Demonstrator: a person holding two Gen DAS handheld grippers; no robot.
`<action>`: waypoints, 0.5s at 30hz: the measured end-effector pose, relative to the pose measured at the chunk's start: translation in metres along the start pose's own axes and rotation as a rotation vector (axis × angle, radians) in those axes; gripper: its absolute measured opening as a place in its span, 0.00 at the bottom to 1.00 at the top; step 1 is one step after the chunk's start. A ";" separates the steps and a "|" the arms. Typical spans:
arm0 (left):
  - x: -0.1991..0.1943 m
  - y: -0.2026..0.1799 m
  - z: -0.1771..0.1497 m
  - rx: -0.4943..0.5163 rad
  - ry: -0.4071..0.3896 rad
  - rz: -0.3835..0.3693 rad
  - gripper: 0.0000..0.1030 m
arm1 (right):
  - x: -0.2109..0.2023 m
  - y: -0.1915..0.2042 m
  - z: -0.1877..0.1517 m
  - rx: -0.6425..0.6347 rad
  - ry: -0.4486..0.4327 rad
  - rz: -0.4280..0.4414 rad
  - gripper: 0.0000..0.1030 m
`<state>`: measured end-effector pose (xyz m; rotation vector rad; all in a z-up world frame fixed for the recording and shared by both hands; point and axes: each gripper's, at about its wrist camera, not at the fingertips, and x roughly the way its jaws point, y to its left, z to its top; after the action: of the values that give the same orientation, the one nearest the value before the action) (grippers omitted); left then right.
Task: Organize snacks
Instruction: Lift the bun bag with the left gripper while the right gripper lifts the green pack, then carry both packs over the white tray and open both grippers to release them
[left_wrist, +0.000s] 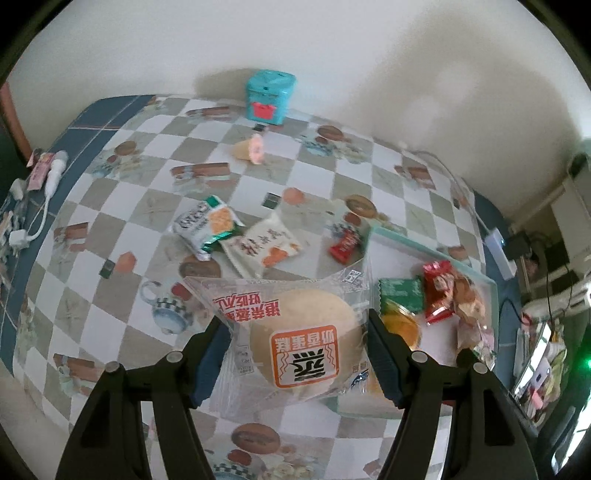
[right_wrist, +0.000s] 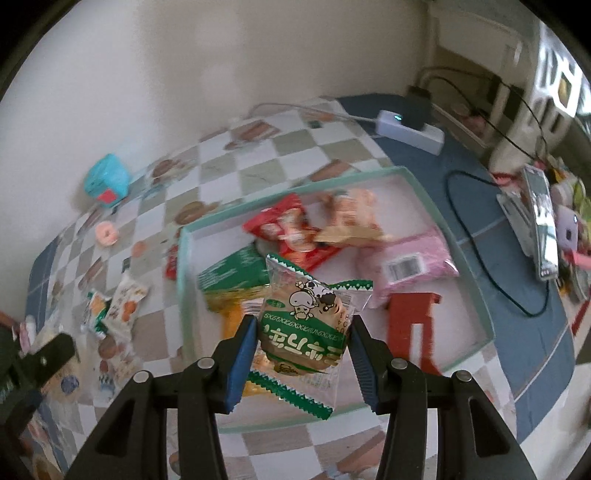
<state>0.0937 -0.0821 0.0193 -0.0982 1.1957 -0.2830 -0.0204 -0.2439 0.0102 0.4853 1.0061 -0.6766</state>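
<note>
Both tongs (left_wrist: 295, 354) (right_wrist: 301, 354) clamp wrapped cakes (left_wrist: 306, 347) (right_wrist: 306, 332) above the tray (right_wrist: 476, 273).

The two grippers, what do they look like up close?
Both match. The left gripper and right gripper each have two black plastic fingers on angular black linkage arms with triangular cut-outs, silver round pivot pins at the joints, and blue pads on the inner faces. No cables, markings or sleeves show.

The steamed cake (left_wrist: 306, 343) sits in clear, glossy plastic film, crinkled at its edges, and the green-edged biscuit packet (right_wrist: 308, 325) has the same shiny see-through wrap. The grippers' fingers (left_wrist: 384, 354) look like matt black plastic with blue rubbery pads (right_wrist: 242, 354). The checked tablecloth (left_wrist: 229, 184) has a smooth, faintly glossy, vinyl-like finish
</note>
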 end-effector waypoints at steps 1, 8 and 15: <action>0.001 -0.006 -0.002 0.013 0.004 -0.002 0.70 | 0.001 -0.007 0.001 0.017 0.007 0.000 0.51; 0.006 -0.043 -0.014 0.097 0.017 -0.022 0.70 | 0.005 -0.044 0.010 0.108 0.019 -0.023 0.51; 0.015 -0.086 -0.033 0.213 0.038 -0.041 0.70 | 0.009 -0.070 0.013 0.166 0.037 -0.031 0.51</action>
<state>0.0539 -0.1668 0.0125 0.0688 1.1948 -0.4476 -0.0587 -0.3040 0.0034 0.6305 0.9976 -0.7851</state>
